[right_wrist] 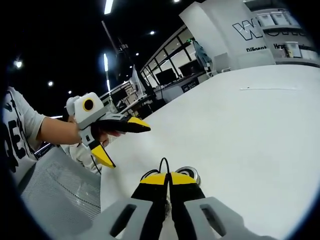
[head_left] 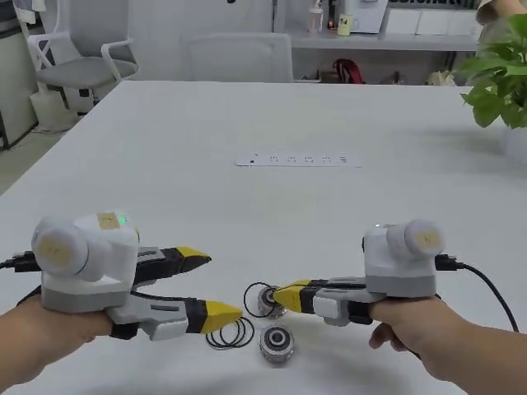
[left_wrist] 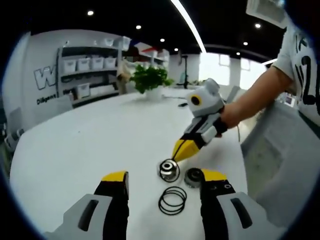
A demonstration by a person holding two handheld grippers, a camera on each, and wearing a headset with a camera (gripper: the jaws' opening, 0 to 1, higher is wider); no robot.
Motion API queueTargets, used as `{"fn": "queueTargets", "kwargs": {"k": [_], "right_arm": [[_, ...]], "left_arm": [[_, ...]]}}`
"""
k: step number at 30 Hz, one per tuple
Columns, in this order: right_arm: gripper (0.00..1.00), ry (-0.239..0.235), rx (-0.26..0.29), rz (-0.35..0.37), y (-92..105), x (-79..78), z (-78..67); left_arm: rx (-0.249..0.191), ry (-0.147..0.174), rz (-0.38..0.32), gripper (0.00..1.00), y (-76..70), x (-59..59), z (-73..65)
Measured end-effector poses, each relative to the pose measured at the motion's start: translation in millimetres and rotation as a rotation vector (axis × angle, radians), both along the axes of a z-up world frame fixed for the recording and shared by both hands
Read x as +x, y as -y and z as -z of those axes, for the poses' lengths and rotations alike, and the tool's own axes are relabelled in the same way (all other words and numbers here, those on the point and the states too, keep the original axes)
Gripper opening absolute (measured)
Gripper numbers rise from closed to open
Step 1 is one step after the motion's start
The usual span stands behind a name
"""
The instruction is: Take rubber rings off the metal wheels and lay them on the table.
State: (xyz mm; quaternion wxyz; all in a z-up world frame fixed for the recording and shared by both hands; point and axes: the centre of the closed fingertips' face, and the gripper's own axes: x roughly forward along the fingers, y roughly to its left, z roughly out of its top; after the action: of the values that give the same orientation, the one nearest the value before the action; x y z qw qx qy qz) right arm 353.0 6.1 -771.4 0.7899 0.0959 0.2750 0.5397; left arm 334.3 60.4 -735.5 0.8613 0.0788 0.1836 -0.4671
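Rubber ring [right_wrist: 163, 164]: thin, light, probably soft and stretchy; best taken at a lifted edge. Pinched between the closed jaws of the right gripper [head_left: 284, 296], at one metal wheel [head_left: 263, 300]. Second wheel [head_left: 276, 341] just beside. Loose rings [head_left: 230, 333] lying on the table [head_left: 247, 206]. Left gripper [head_left: 216, 285]: jaws apart, empty.

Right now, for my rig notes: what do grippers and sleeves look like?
Left gripper and right gripper match: white rounded tops, grey bodies, black jaws tipped yellow. A black cable trails from the right one; a green light tops the left. The T-shirt is white with black print, short-sleeved.
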Motion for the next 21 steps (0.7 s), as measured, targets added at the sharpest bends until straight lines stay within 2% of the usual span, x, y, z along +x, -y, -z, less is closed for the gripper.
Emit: {"fn": "queueTargets", "kwargs": {"k": [5, 9, 21], "right_arm": [[0.00, 0.001, 0.020, -0.019, -8.0, -5.0, -7.7], [0.00, 0.000, 0.029, -0.036, -14.1, -8.9, -10.9], [0.00, -0.009, 0.046, -0.092, -32.0, -24.3, -14.6]], "left_arm": [[0.012, 0.014, -0.014, 0.61, -12.7, -4.6, -1.7], [0.032, 0.013, -0.018, 0.62, -21.0, -8.6, 1.7], [0.003, 0.005, -0.041, 0.70, -31.9, -18.0, -4.6]]}}
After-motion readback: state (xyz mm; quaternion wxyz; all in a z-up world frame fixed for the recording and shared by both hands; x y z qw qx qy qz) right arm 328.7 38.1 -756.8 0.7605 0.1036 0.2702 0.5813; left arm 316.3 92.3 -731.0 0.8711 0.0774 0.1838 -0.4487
